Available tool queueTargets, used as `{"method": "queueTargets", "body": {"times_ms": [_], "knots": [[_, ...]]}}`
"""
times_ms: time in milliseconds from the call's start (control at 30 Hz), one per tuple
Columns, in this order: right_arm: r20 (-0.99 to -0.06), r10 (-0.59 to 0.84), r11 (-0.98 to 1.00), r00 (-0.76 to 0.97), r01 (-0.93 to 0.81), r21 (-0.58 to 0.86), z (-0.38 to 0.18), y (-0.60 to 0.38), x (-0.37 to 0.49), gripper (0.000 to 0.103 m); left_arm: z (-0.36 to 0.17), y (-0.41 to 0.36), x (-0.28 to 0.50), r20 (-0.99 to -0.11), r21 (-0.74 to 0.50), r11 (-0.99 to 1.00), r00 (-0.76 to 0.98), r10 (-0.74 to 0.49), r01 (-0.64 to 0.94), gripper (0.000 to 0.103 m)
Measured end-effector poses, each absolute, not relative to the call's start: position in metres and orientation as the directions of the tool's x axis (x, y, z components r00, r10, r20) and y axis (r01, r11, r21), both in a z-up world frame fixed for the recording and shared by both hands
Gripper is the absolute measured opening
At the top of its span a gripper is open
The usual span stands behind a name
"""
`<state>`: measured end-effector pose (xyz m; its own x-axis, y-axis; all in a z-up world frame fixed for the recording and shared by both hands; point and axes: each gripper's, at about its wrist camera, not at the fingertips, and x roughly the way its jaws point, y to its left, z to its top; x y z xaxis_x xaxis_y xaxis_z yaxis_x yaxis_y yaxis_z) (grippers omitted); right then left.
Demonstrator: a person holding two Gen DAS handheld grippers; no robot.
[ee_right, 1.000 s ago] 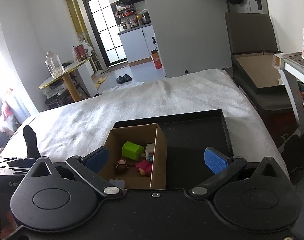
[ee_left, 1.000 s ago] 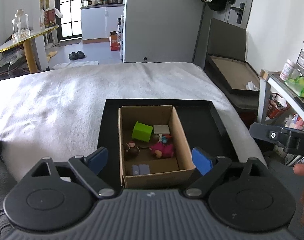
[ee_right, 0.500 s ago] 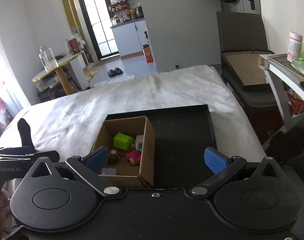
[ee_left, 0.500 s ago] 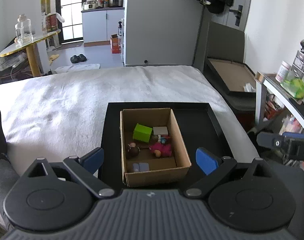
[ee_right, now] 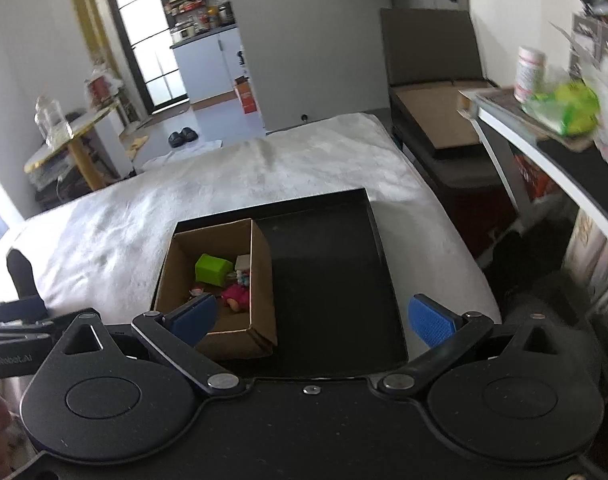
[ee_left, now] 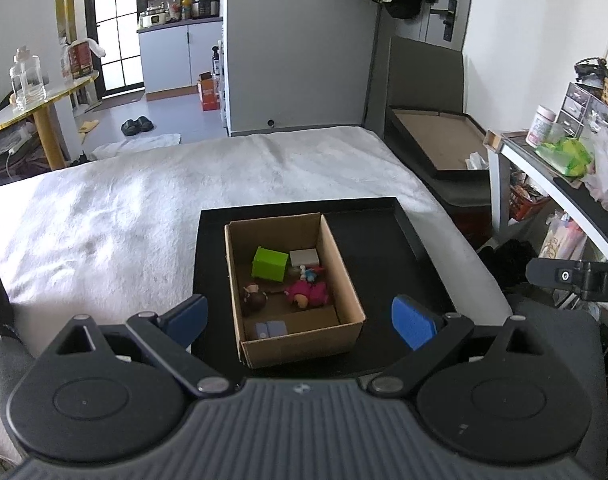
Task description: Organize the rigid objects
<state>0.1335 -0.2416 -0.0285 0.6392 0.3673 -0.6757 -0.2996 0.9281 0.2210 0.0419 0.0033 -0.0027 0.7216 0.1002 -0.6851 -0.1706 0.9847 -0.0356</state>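
Note:
A cardboard box (ee_left: 346, 284) stands in the left part of a black tray (ee_left: 384, 248) on a white bed. Inside lie a green block (ee_left: 269, 264), a white block (ee_left: 304, 257), a pink figure (ee_left: 310, 294), a brown round toy (ee_left: 253, 299) and a small grey-blue piece (ee_left: 271, 329). My left gripper (ee_left: 299, 318) is open and empty, above the box's near end. My right gripper (ee_right: 314, 316) is open and empty, over the tray's near edge, right of the box (ee_right: 259, 280). The green block (ee_right: 212, 270) and pink figure (ee_right: 235, 298) show there too.
The white bed (ee_left: 123, 216) spreads left and behind the tray. A desk with shelves and a green bag (ee_left: 568, 156) stands at the right. A dark chair with a flat carton (ee_left: 436, 140) is behind it. A yellow side table (ee_left: 35, 100) is far left.
Both grippers have drawn back and risen from the box, so it looks smaller. The right wrist view has swung right and blurs at its right edge. Box contents have not moved.

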Motion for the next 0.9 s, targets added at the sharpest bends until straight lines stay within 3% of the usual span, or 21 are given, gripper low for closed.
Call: {"method": "queueTargets", "body": {"times_ms": [900], "knots": [[-0.675, 0.348, 0.929, 0.65, -0.338, 0.152, -0.02, -0.231, 0.115, 0.103, 0.001, 0.002, 0.03, -0.68, -0.035, 0.988, 0.728, 0.087, -0.151, 0.098]]}}
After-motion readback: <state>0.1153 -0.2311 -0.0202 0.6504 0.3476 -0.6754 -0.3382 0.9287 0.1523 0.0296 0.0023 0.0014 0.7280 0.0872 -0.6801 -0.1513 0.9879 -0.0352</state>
